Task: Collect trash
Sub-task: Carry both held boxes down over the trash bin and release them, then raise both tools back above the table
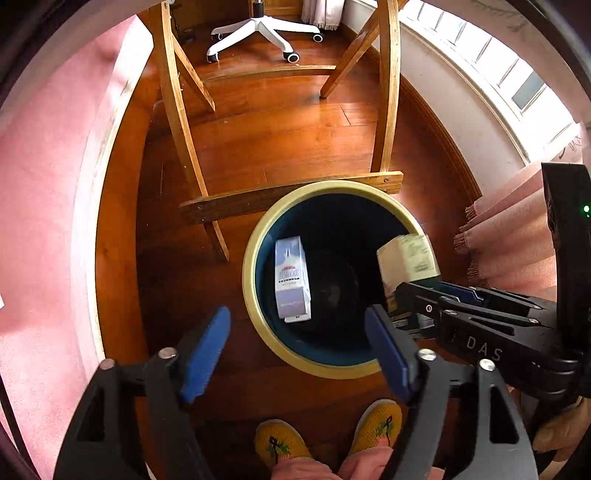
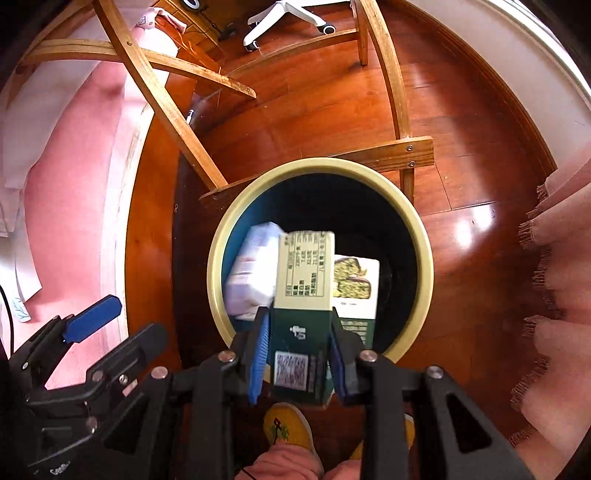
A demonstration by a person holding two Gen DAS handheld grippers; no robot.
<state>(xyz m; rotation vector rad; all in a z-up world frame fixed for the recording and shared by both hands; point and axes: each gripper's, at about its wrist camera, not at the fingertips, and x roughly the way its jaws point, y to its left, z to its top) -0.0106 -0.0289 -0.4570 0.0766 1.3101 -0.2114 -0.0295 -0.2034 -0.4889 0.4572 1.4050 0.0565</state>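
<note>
Now your left gripper (image 1: 297, 354) hangs empty, fingers apart, its pale carton (image 1: 292, 282) inside the bin (image 1: 258, 325), while your right gripper (image 2: 301, 360) clamps a green carton (image 2: 304, 280) above it, ready for release.

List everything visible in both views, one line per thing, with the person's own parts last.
Bin: one, cream rim, dark inside, on floor.
Pale carton: one, white-lilac, inside bin at its left wall.
Green carton: one, cream and green, over bin in right gripper.
Wooden frame: one, tan, behind bin.
Chair base: one, white, far floor.
Pink cloth: right of bin.
Slippers: two, yellow, below bin.
Left gripper: open, empty.
Right gripper: shut on green carton.
</note>
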